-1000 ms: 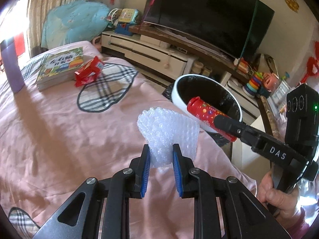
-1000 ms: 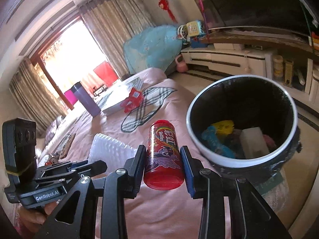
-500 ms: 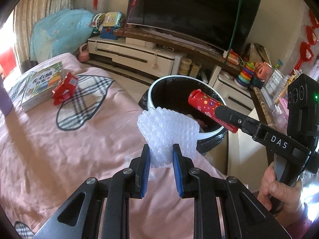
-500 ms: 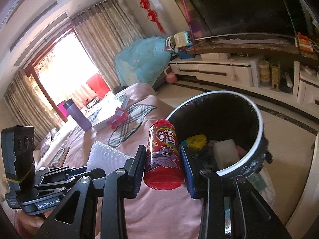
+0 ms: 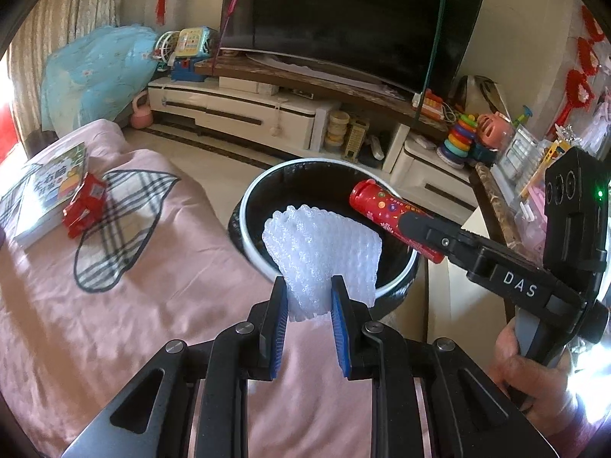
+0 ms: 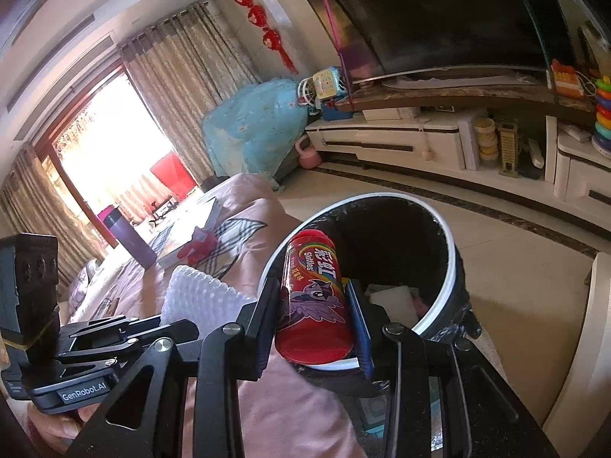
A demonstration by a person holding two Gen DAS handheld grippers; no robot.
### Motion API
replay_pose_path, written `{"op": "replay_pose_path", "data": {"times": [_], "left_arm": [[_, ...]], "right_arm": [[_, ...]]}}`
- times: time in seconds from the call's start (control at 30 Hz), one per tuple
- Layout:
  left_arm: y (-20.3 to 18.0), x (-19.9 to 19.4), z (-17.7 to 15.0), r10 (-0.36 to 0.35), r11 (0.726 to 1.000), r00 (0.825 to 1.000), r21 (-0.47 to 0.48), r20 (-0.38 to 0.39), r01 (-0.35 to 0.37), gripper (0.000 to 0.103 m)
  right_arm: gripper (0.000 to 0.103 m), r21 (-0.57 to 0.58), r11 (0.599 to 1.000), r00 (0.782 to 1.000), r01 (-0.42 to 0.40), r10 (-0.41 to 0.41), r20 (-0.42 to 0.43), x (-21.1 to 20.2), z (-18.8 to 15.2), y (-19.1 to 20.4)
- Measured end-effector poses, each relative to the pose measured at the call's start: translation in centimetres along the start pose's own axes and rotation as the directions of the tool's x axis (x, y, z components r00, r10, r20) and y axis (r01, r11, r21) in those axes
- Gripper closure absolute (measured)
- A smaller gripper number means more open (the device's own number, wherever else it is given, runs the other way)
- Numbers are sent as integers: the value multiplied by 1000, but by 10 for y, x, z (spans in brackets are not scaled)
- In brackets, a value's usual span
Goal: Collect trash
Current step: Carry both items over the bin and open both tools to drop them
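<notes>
Trash bin (image 5: 250,206), black with a white rim, stands on the floor just beside the pink bed (image 5: 114,305). The right gripper (image 6: 313,320), jaws clamped on a red candy tube (image 6: 313,294), holds it over the bin's opening; the left gripper (image 5: 307,328), clamped on white bubble wrap (image 5: 322,252), hangs at the near rim. Best to part the right jaws only with the tube fully past the rim, then carry the wrap further in before letting go.
</notes>
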State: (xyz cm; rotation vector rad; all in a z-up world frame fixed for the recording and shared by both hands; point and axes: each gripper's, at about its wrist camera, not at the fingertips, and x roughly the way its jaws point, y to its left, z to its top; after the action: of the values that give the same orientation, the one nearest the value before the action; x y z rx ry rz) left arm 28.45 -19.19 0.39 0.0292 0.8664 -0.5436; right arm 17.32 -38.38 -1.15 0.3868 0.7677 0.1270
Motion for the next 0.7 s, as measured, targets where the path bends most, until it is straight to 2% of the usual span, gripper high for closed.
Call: {"op": "replay_pose_path", "data": {"times": [0.7], "left_arm": [[-13, 62, 39, 18, 1000, 999, -10, -49, -18, 82]], "right_arm": [[67, 13, 999, 999, 43, -43, 5, 11, 20, -20]]}}
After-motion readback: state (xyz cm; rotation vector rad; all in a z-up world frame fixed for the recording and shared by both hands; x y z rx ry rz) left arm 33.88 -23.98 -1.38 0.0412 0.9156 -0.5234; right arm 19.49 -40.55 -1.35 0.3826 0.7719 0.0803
